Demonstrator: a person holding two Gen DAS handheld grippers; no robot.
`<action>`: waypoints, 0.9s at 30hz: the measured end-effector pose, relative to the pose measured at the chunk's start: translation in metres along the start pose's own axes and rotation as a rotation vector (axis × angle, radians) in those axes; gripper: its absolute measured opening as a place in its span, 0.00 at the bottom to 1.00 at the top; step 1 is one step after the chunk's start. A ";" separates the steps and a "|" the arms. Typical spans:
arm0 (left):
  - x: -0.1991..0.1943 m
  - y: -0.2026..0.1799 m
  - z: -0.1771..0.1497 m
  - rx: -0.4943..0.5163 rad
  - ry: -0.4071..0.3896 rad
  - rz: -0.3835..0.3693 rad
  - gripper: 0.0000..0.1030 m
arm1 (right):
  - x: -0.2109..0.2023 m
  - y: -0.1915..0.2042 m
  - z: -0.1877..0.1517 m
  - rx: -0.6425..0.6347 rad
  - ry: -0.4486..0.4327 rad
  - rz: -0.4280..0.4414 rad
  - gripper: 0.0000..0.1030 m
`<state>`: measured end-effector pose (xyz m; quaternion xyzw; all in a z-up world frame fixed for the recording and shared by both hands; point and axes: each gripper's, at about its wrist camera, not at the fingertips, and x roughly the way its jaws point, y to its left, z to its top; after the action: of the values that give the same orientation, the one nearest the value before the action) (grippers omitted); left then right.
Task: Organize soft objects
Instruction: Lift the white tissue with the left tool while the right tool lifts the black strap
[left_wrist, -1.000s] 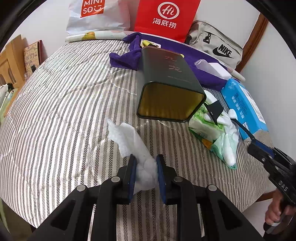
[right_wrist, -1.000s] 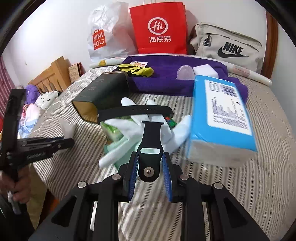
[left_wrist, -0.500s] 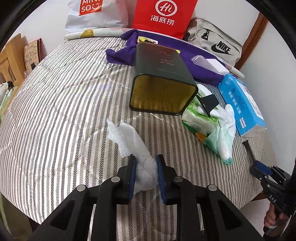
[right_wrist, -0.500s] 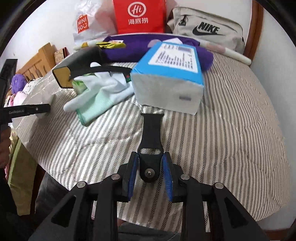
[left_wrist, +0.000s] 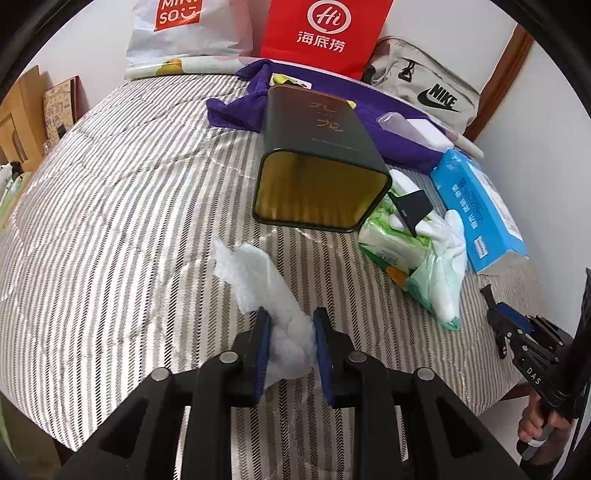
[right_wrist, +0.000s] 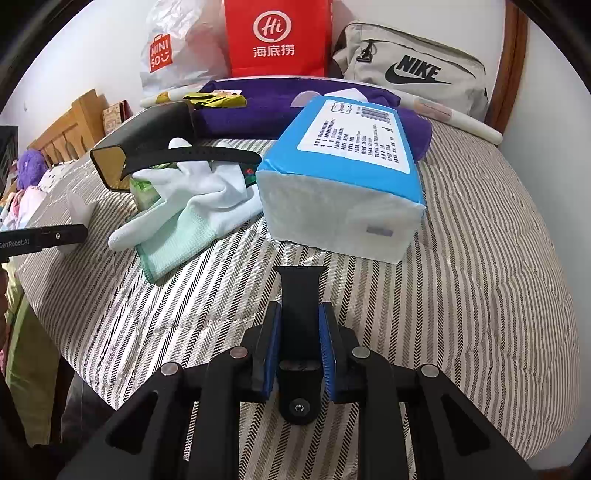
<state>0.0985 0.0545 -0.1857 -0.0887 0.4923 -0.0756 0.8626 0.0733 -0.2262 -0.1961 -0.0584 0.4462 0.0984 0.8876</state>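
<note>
Left gripper angled downward, fingers clamped on white tissue; right gripper, jaws closing, fingers pressing black strap.

Layout relative to the open tin, lying on its side on the bed: crumpled tissue in front of its mouth; wipes pack and glove just right, a watch strap across them; tissue pack further right; towel behind; shopping bags and a sling bag at the wall beyond
</note>
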 end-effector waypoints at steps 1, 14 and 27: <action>0.000 0.000 0.000 -0.001 -0.005 -0.004 0.23 | 0.000 -0.001 0.000 0.016 -0.001 0.002 0.21; -0.015 -0.005 0.001 0.023 -0.047 -0.045 0.19 | -0.017 -0.002 -0.002 0.016 -0.039 0.016 0.20; -0.059 -0.012 0.019 0.013 -0.120 -0.062 0.19 | -0.067 -0.016 0.016 0.061 -0.114 0.025 0.20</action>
<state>0.0845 0.0568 -0.1245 -0.1025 0.4362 -0.0999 0.8884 0.0507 -0.2467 -0.1327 -0.0201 0.3986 0.0989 0.9115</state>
